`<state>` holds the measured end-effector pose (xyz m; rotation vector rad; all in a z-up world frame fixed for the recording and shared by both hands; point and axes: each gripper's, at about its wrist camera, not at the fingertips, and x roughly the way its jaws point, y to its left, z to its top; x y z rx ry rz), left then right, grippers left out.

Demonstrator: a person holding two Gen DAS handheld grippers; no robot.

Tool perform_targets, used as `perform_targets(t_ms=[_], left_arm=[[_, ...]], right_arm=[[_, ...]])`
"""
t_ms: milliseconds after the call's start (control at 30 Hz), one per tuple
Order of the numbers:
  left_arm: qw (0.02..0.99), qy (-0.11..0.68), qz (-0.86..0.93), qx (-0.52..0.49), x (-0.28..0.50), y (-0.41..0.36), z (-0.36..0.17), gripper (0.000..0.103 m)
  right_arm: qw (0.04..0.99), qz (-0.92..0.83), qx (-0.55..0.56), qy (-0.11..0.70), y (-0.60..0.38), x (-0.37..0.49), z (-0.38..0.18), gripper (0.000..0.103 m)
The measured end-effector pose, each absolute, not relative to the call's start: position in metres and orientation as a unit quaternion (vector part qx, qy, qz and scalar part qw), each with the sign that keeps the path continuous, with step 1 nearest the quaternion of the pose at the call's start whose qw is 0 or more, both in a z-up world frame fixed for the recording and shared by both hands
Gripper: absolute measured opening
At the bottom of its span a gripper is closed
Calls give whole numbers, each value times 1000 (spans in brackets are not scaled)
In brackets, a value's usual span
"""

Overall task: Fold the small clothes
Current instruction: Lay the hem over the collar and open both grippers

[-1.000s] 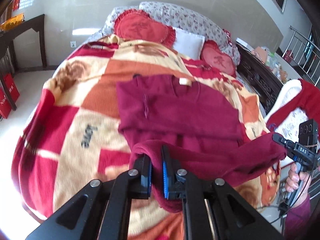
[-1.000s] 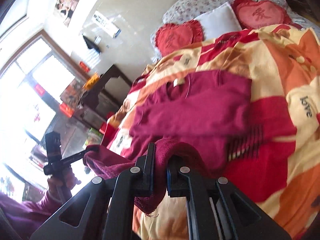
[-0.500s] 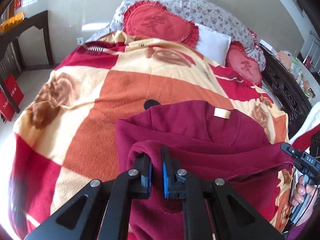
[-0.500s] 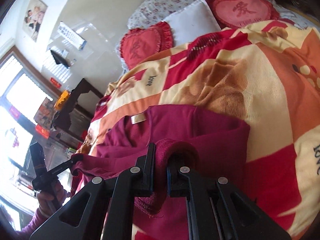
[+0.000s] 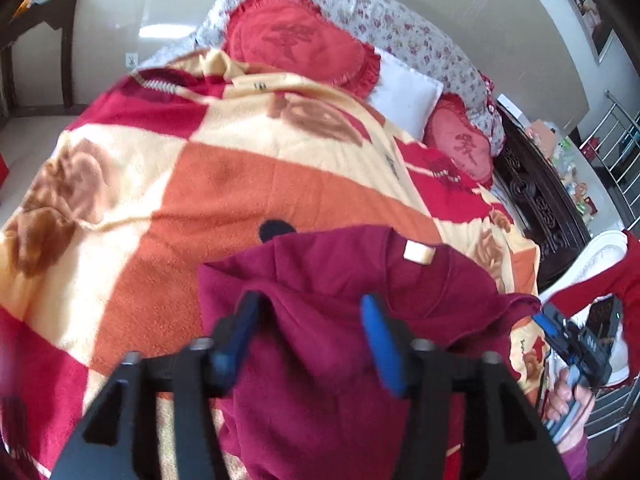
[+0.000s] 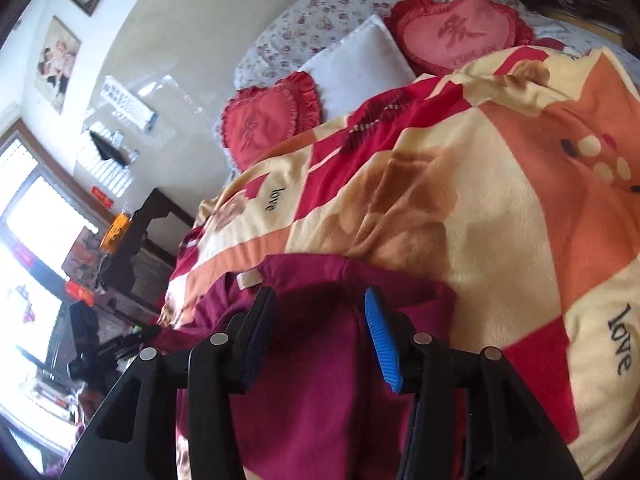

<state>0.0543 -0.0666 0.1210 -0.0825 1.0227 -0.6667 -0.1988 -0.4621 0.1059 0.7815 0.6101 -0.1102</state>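
A dark red fleece top (image 5: 340,360) lies folded on the bed blanket (image 5: 240,184), its pale neck label (image 5: 418,252) facing up. My left gripper (image 5: 310,316) is open just above the folded edge, with the cloth slack between the jaws. My right gripper (image 6: 320,328) is open over the same top (image 6: 316,392), near its other corner. The right gripper also shows at the right edge of the left wrist view (image 5: 560,336), and the left gripper at the left edge of the right wrist view (image 6: 120,344).
Red heart cushions (image 5: 296,40) and a white pillow (image 5: 404,92) lie at the head of the bed. A dark carved bed frame (image 5: 536,200) runs along the right. A dark wooden table (image 6: 136,240) stands by the window.
Both grippers carried the bottom edge of the top up toward the collar, then opened and let go. The folded edge now lies on the garment.
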Motion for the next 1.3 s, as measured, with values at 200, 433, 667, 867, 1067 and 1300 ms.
perform_targets(t_ms=[200, 433, 667, 867, 1067, 1300], left_arm=[[835, 454, -299, -89, 60, -55, 132, 94], [831, 479, -277, -52, 47, -47, 115, 94], [820, 482, -306, -31, 7, -7, 103, 94], [781, 520, -346, 12, -42, 12, 74, 94], [772, 525, -356, 42, -66, 15, 62, 94], [773, 513, -371, 40, -70, 5, 62, 92]], right_arm=[[899, -13, 239, 366, -398, -173, 107, 15], [878, -98, 244, 400, -420, -92, 71, 15], [885, -44, 267, 379, -418, -172, 91, 16], [873, -26, 263, 410, -395, -248, 77, 16], [863, -13, 253, 436, -368, -248, 44, 7], [889, -46, 258, 375, -387, -275, 75, 0]])
